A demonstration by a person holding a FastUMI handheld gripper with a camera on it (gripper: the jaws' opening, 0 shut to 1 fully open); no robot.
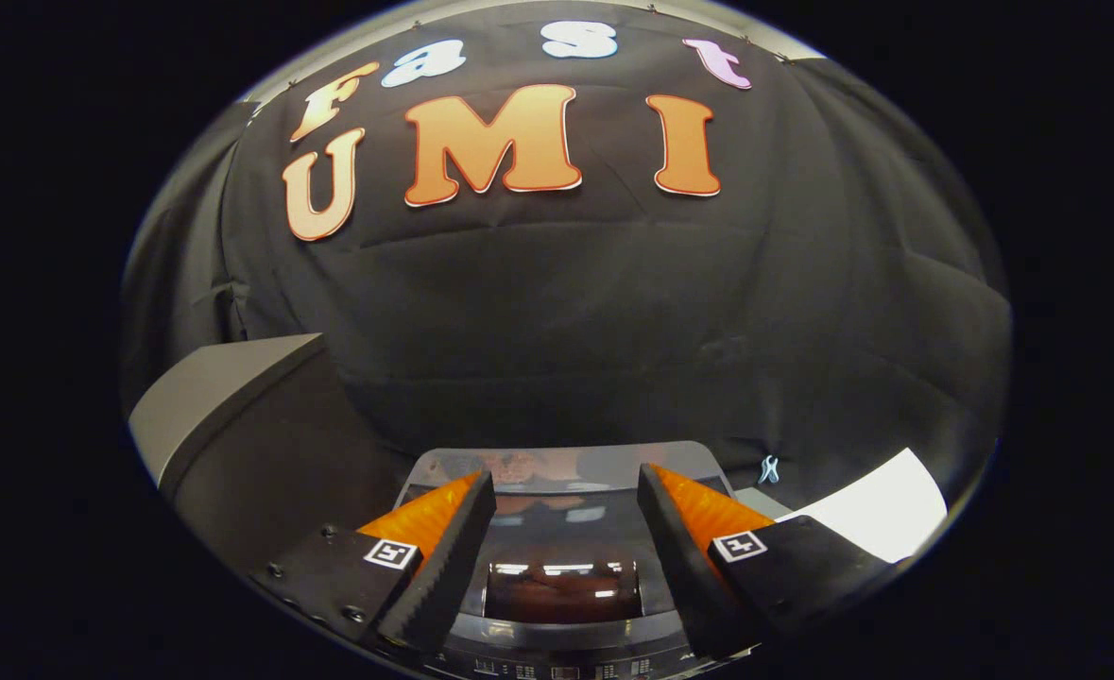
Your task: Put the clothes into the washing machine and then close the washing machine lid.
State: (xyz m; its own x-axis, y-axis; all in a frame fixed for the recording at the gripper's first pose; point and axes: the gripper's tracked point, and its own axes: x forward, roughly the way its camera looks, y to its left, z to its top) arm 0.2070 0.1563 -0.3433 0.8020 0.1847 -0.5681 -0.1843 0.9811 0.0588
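The gripper (566,491) is held level and pointed straight ahead over the washing machine (561,652), its two fingers spread wide apart with nothing clamped between them. The washing machine lid (566,529) is seen between and just below the fingers, lying shut with a glossy top and a dark tinted window (561,590) in it; what lies inside cannot be made out through the glass, and small markings along the front panel are too small to be read. A grey box (226,397) is seen beside the machine, and a white sheet (882,515) beyond the other finger.
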